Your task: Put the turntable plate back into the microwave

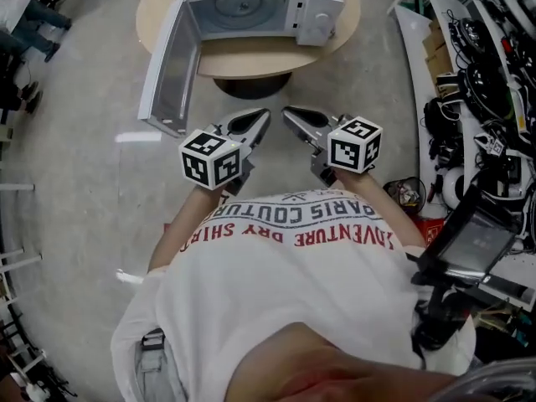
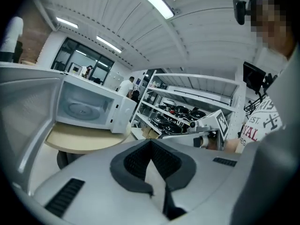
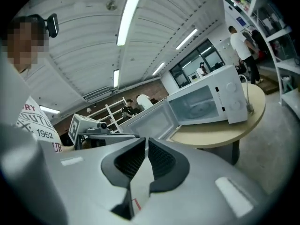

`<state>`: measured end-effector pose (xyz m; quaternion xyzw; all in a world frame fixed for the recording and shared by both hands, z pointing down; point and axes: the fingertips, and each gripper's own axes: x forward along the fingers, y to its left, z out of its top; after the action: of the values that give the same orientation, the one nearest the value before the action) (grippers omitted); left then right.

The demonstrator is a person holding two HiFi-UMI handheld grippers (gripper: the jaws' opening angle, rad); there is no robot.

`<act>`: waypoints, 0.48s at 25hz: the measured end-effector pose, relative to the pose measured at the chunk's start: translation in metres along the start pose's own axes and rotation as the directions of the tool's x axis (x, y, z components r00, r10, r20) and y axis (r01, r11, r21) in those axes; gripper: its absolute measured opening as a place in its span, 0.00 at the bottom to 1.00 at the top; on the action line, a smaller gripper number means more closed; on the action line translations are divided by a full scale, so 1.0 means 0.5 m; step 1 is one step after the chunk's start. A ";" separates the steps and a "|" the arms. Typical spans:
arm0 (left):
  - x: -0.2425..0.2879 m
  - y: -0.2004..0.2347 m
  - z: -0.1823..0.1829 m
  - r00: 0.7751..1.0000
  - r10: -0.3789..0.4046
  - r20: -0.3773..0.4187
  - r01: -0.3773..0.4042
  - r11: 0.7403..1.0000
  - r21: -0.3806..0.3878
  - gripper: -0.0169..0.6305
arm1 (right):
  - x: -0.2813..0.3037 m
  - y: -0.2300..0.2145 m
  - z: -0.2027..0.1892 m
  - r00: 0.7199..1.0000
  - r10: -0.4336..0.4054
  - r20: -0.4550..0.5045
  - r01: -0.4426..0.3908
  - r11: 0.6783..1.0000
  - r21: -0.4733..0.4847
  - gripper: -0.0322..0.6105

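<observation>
A person's white printed T-shirt filled the foreground of the head view, above a pale floor running out to a round tan surface. On it stood the white microwave, its door swung fully open to the left. Both tools were held low in front of the torso, well apart from the oven. The left hand-held gripper and the right hand-held gripper each had their jaws drawn together on nothing, tips angled toward one another. The turntable plate lay flat on the floor of the oven cavity, visible as a pale ribbed disc in both gripper views. By that showing it looked seated and the task all but finished. Being apparently glass, the plate would likely be rigid, fairly heavy, smooth and breakable. Should it need reseating, the safest hold appeared to be its outer rim, pinched from the open front and kept level.
</observation>
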<state>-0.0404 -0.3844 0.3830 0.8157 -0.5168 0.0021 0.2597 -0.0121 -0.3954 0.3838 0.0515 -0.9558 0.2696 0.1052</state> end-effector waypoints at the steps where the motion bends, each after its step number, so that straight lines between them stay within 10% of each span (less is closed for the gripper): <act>1: -0.018 -0.022 -0.005 1.000 -0.002 0.010 0.002 1.000 0.001 0.02 | -0.016 0.025 -0.013 1.000 0.004 -0.009 -0.004 1.000 -0.016 0.08; 12: -0.181 -0.401 -0.293 0.999 0.005 0.033 -0.004 1.000 -0.015 0.02 | -0.358 0.284 -0.304 0.995 -0.088 -0.038 0.084 0.992 -0.091 0.08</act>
<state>0.1254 -0.1796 0.4007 0.8126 -0.5228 -0.0146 0.2574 0.1662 -0.1874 0.3976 0.0823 -0.9613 0.2230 0.1390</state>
